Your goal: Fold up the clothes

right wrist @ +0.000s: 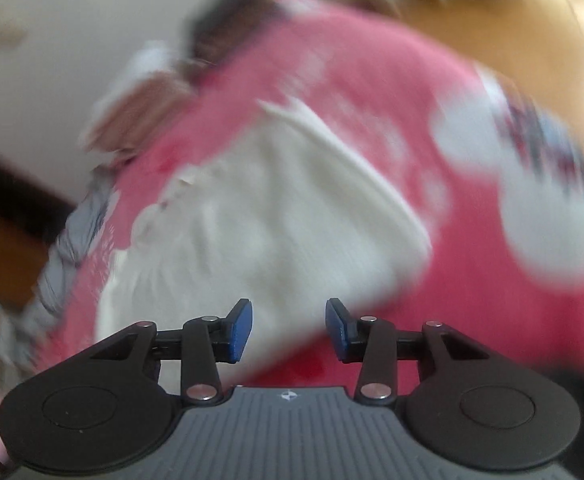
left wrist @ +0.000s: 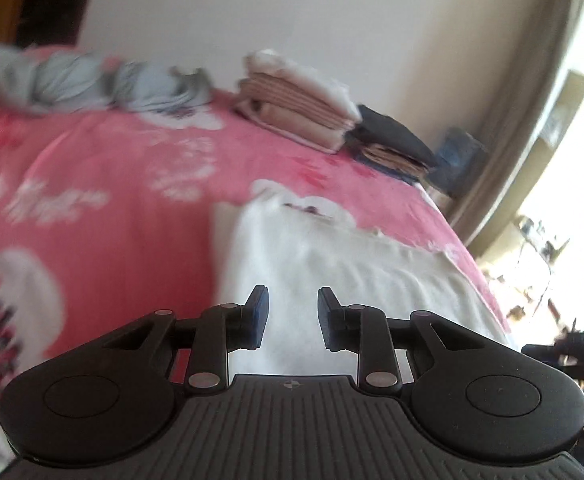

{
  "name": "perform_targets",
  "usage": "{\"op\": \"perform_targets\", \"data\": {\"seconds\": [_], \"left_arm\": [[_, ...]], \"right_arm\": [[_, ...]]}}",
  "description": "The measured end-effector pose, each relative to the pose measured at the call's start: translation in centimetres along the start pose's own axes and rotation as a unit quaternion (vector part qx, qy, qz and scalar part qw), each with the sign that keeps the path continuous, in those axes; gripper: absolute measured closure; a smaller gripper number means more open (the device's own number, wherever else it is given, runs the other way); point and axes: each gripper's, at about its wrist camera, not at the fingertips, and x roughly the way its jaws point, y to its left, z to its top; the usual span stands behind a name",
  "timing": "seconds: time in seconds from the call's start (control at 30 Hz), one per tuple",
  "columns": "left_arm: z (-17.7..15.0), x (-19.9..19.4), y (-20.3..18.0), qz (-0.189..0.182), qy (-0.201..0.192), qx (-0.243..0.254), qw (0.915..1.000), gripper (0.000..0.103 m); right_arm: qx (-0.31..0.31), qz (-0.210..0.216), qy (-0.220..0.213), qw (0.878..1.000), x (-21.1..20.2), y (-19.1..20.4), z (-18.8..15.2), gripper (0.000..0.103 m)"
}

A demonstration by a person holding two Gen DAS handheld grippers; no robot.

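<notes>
A: Where was the white garment (left wrist: 332, 264) found?

B: It was laid flat on the pink bedspread (left wrist: 103, 184), below both grippers, well apart from the folded stack (left wrist: 292, 100) by the wall.

A: And how were the fingers seen?

B: The left gripper (left wrist: 293, 320) was seen spread, nothing pinched between its blue pads (left wrist: 260, 320). The right gripper (right wrist: 288, 330) was likewise parted and empty above the cloth, though that view was badly blurred.

A: How could the step best be done?

B: Likely an edge should be gripped at matching corners, lifted evenly, and the crease kept straight so no wrinkles are trapped.
</notes>
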Motion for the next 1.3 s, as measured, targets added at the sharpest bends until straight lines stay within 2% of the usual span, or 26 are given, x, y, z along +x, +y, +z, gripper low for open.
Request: {"op": "perform_targets", "data": {"seconds": [0.07,0.13,0.2,0.27,0.33,0.43,0.5,0.57,0.63,0.7,0.8,0.93,1.07,1.17,1.23,1.27,1.3], "left_arm": [[-0.2,1.9,-0.5,0.005,0.004,0.005,1.0000,0.077],[-0.4,3.7,-0.7,0.016,0.008,0.005,0.9998,0.077],[-1.4,5.2,0.8,0.057,0.015,-0.017,0.9981,0.077],[-2.4,6.3,2.6,0.067,0.032,-0.033,0.9967,0.077],[-2.3,5.8,3.3,0.049,0.028,-0.037,0.9977,0.078],[-1.0,4.9,2.9,0.035,0.028,-0.020,0.9988,0.075],[-0.1,4.5,2.7,0.030,0.017,-0.022,0.9992,0.066],[0.6,4.8,2.4,0.030,0.012,-0.018,0.9993,0.063],[1.5,5.9,2.1,0.035,0.011,-0.005,0.9993,0.061],[2.4,7.5,1.5,0.047,0.015,0.012,0.9987,0.055],[3.6,9.5,0.8,0.059,0.014,0.032,0.9976,0.053],[4.8,12.1,0.2,0.068,0.013,0.055,0.9961,0.052],[5.8,15.0,0.4,0.077,0.023,0.074,0.9940,0.052],[6.6,16.5,1.0,0.070,0.033,0.064,0.9950,0.052],[6.9,17.2,1.3,0.062,0.039,0.056,0.9958,0.053],[6.9,17.5,1.4,0.058,0.040,0.054,0.9961,0.055],[7.0,17.8,1.4,0.055,0.042,0.052,0.9963,0.063]], "right_arm": [[-0.065,-0.011,-0.014,0.998,1.0,2.0,0.6,0.075],[-0.117,-0.020,-0.019,0.993,2.7,3.6,1.0,0.080],[-0.155,-0.036,-0.016,0.987,4.7,4.7,1.0,0.081],[-0.172,-0.073,0.004,0.982,7.6,4.2,0.7,0.081],[-0.157,-0.076,0.028,0.984,9.6,2.7,0.3,0.082],[-0.148,-0.066,0.034,0.986,8.2,2.9,1.6,0.080],[-0.148,-0.054,0.003,0.988,6.4,3.0,2.7,0.079],[-0.148,-0.056,-0.026,0.987,5.3,2.7,4.2,0.077],[-0.159,-0.075,-0.043,0.983,5.6,2.5,6.2,0.070],[-0.175,-0.086,-0.057,0.979,6.8,2.5,8.1,0.065],[-0.202,-0.083,-0.068,0.973,9.1,2.9,10.8,0.057],[-0.229,-0.062,-0.041,0.971,13.1,3.3,13.6,0.055],[-0.230,-0.051,-0.001,0.972,16.8,2.6,15.7,0.055],[-0.208,-0.034,0.028,0.977,18.5,1.8,16.8,0.057],[-0.202,-0.009,0.024,0.979,18.4,1.5,16.9,0.064],[-0.204,-0.002,0.024,0.979,18.3,1.5,16.9,0.071],[-0.207,0.003,0.024,0.978,18.3,1.6,16.8,0.078]]}}
